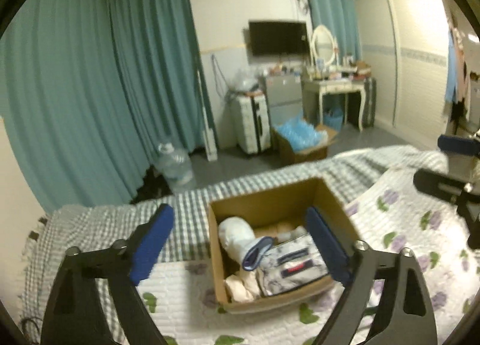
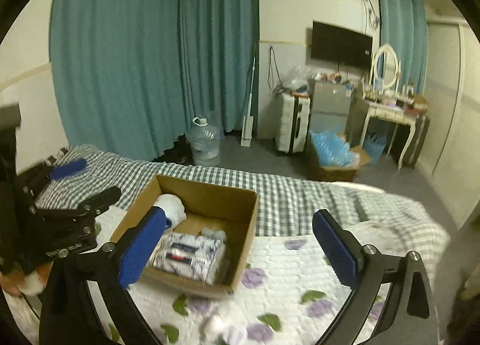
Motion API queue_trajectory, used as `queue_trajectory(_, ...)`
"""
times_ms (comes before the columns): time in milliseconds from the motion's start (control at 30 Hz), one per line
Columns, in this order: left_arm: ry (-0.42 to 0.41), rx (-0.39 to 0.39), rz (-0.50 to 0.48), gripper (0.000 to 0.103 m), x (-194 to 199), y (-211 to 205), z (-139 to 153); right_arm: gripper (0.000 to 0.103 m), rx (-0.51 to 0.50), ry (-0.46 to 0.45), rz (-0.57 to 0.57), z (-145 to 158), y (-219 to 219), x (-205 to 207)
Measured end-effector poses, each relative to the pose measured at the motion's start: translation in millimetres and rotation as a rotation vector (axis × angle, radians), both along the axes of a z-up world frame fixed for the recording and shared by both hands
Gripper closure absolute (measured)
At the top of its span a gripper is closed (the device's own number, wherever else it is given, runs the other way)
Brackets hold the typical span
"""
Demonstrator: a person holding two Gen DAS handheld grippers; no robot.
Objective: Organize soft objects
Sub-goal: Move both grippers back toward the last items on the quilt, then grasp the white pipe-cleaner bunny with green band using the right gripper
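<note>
An open cardboard box (image 1: 325,195) sits on the bed and shows in the right wrist view too (image 2: 249,225). It holds a folded white and blue patterned cloth (image 1: 295,267) (image 2: 192,255), a white rolled item (image 1: 235,235) (image 2: 172,207) and pale cloths (image 1: 240,286). My left gripper (image 1: 240,249) is open and empty above the box. My right gripper (image 2: 240,249) is open and empty, just right of the box. A small white soft thing (image 2: 216,325) lies blurred on the quilt in front of the box.
The bed has a floral quilt (image 2: 288,264) over a checked sheet (image 2: 294,198). On the floor beyond stand a water jug (image 2: 204,142), a suitcase (image 2: 292,126), a box of blue items (image 2: 333,156) and a dressing table (image 2: 387,117). Teal curtains (image 2: 135,60) hang behind.
</note>
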State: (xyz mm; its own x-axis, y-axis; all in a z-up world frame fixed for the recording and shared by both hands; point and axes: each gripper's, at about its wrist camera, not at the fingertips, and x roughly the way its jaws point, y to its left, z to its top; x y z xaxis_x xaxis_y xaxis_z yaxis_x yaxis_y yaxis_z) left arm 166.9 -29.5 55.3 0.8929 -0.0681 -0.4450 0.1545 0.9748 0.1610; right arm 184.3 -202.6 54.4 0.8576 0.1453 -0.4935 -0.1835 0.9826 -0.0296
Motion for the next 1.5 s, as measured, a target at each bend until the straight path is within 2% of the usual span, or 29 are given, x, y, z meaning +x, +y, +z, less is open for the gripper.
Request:
queue_trajectory(167, -0.039, -0.019, -0.008, 0.011, -44, 6, 18, 0.002, -0.039, -0.029, -0.030, 19, -3, -52)
queue_trajectory(333, -0.027, -0.043, 0.018, 0.011, -79, 15, -3, 0.002, 0.000, 0.023, -0.021, 4, -10, -82)
queue_trajectory(500, 0.053, -0.107, 0.046, 0.011, -86, 24, -46, 0.002, 0.046, 0.136, 0.001, -55, -15, -91)
queue_trajectory(600, 0.104, -0.097, 0.068, 0.011, -81, 23, -76, 0.002, 0.028, 0.225, 0.001, -110, -14, -85)
queue_trajectory(733, 0.153, -0.086, 0.083, 0.011, -73, 19, -116, 0.002, 0.023, 0.322, 0.021, -168, -14, -71)
queue_trajectory(867, 0.214, -0.095, 0.076, 0.011, -69, 19, -159, 0.002, 0.024, 0.360, -0.027, -206, -16, -62)
queue_trajectory(933, 0.257, -0.065, 0.078, 0.011, -65, 17, -180, 0.002, 0.019, 0.382, -0.043, -220, -15, -58)
queue_trajectory(1000, 0.289, -0.031, 0.085, 0.011, -62, 19, -192, 0.002, 0.013, 0.408, -0.034, -228, -13, -52)
queue_trajectory(1067, 0.311, -0.033, 0.087, 0.011, -59, 21, -197, 0.002, 0.015, 0.423, -0.017, -230, -12, -45)
queue_trajectory(1133, 0.314, -0.056, 0.083, 0.011, -58, 24, -197, 0.005, -0.001, 0.435, -0.013, -234, -11, -40)
queue_trajectory(1300, 0.322, -0.090, 0.089, 0.011, -59, 30, -200, 0.027, -0.036, 0.461, 0.017, -242, -1, -32)
queue_trajectory(1333, 0.324, -0.093, 0.090, 0.011, -58, 32, -200, 0.029, -0.046, 0.465, 0.028, -244, 3, -30)
queue_trajectory(1500, 0.327, -0.089, 0.096, 0.011, -57, 34, -202, 0.050, -0.083, 0.475, 0.044, -249, 12, -27)
